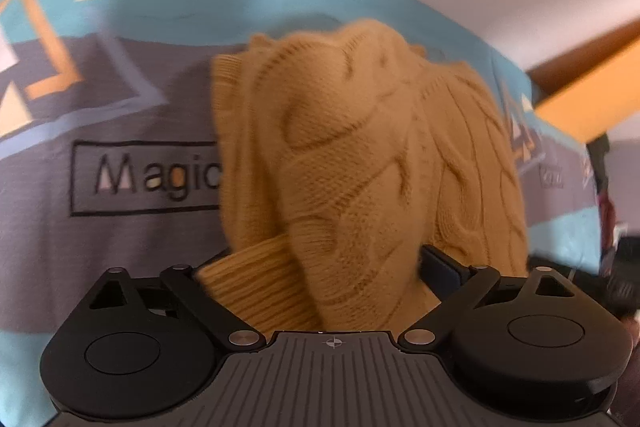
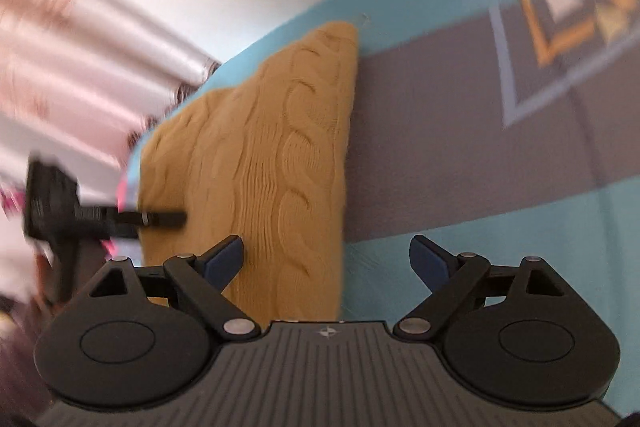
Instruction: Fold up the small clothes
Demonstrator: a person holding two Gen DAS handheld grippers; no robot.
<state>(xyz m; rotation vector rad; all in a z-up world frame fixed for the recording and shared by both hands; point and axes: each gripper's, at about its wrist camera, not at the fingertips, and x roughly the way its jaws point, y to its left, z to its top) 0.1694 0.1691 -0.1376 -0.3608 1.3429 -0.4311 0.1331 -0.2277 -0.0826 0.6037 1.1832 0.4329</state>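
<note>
Sweater (image 1: pixel 360 163) bunched in left gripper (image 1: pixel 320 267) — jaw gap hidden; right gripper (image 2: pixel 326 263) spread apart.

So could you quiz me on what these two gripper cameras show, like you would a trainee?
1. True or false: the left gripper has sweater fabric bunched between its fingers.
2. In the right wrist view, how do the right gripper's jaws stand?
A. wide apart, gripping nothing
B. clamped on the sweater
C. out of view
3. Fill in: the word printed on the mat starts with "____".

Key: 1 true. 2 A. 3 Magic.
</note>
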